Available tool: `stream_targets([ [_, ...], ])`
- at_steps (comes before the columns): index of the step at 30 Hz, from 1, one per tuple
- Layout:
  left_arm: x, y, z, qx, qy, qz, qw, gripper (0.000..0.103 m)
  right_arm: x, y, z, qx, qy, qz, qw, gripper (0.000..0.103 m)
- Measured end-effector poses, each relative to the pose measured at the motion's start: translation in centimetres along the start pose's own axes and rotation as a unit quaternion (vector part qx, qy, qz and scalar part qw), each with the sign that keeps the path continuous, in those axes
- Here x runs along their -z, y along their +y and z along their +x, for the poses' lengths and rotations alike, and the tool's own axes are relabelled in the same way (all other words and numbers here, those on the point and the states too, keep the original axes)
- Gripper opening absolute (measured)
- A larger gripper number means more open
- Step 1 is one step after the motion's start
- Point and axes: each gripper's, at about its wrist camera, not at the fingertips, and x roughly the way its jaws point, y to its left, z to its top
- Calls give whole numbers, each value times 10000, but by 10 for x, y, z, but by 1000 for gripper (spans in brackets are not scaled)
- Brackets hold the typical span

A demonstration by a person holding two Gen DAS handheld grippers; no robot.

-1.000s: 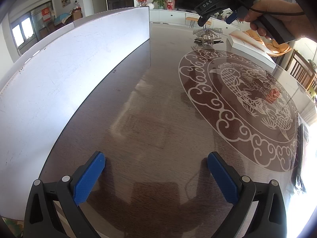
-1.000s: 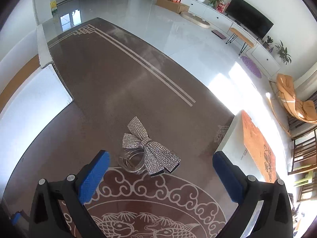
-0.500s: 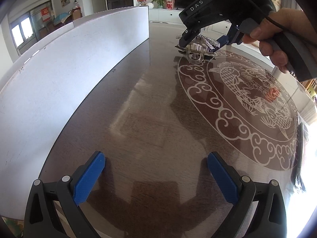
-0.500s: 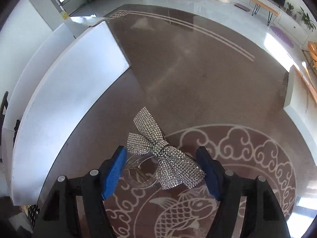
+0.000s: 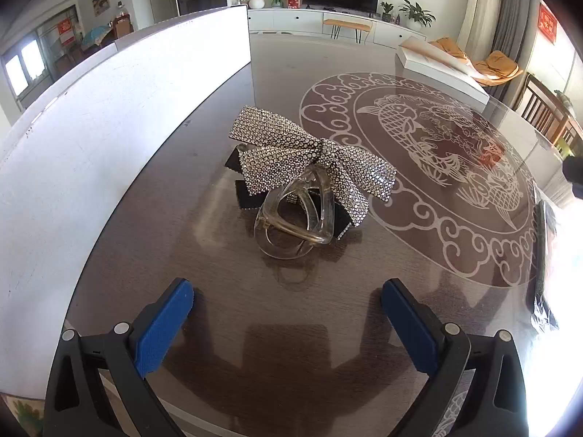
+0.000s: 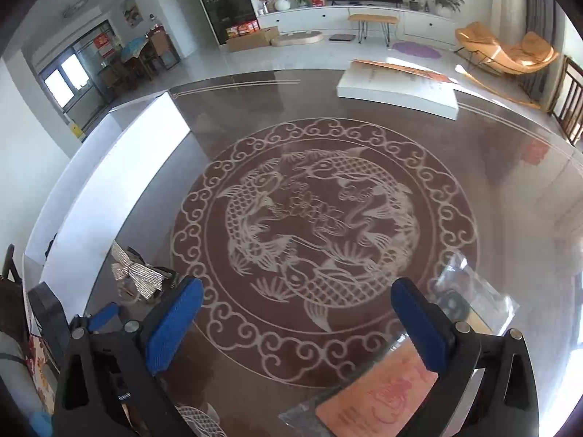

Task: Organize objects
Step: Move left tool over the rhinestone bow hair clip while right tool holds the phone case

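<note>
A rhinestone bow hair clip with a clear plastic claw lies on the dark glass table, just ahead of my left gripper, which is open and empty. In the right wrist view the bow clip sits at the far left, beside the left gripper's blue fingertip. My right gripper is open and empty over the fish medallion, well away from the clip.
A long white board stands along the table's left side. A white box lies at the far edge. A clear plastic bag and an orange card lie near the right gripper.
The right gripper carried the bow clip toward the left gripper, set it down on the table and opened. It then pulled back to the right over the medallion. The left gripper stayed put.
</note>
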Motion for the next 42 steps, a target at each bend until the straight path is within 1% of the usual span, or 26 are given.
stream_targets([
  [1,0,0,0,4,1,-2,10000,103,22,-26,-8,229,13,79,9997,103],
  [4,0,1,0,1,0,-8,10000,103,81,-78,-17,751,402,195,9962,103],
  [6,0,1,0,3,1,-7,10000,103,112,-104,-35,998,345,285,9940,103],
  [8,0,1,0,3,1,-4,10000,103,133,-124,-45,1144,238,444,9922,103],
  [9,0,1,0,3,1,-5,10000,103,141,-129,-47,1173,256,493,9915,103],
  [11,0,1,0,4,0,-7,10000,103,151,-133,-49,1291,306,472,9900,103],
  [12,0,1,0,1,-1,-5,10000,103,154,-133,-48,1284,331,458,9901,103],
  [13,0,1,0,3,0,-6,10000,103,155,-132,-42,1256,362,453,9904,103],
  [15,0,1,0,3,-1,-4,10000,103,156,-132,-38,1211,270,475,9911,103],
  [20,0,1,0,3,-1,-9,10000,103,142,-128,-27,1297,158,609,9896,103],
  [27,0,2,0,4,-1,-6,10000,103,133,-96,-14,1176,135,325,9924,103],
  [31,1,2,-1,4,0,-10,10000,103,138,-92,-14,1204,51,368,9920,103],
  [33,0,2,-1,3,-1,-9,10000,103,139,-92,-15,1183,158,381,9921,103],
  [34,1,2,-1,2,-3,-12,10000,103,139,-94,-16,1171,278,436,9918,103],
  [35,1,2,-1,-2,-4,-12,10000,103,138,-97,-19,1070,332,595,9919,103],
  [36,0,3,-1,-5,-9,-21,10000,103,137,-103,-24,871,297,852,9921,103],
  [38,0,2,0,-17,-24,-35,10000,103,131,-116,-32,508,191,1492,9873,103],
  [40,-1,1,1,-19,-30,-41,10000,103,117,-125,-29,339,215,1907,9808,103],
  [42,-1,1,2,-19,-29,-35,10000,103,99,-127,-20,261,227,2077,9776,103],
])
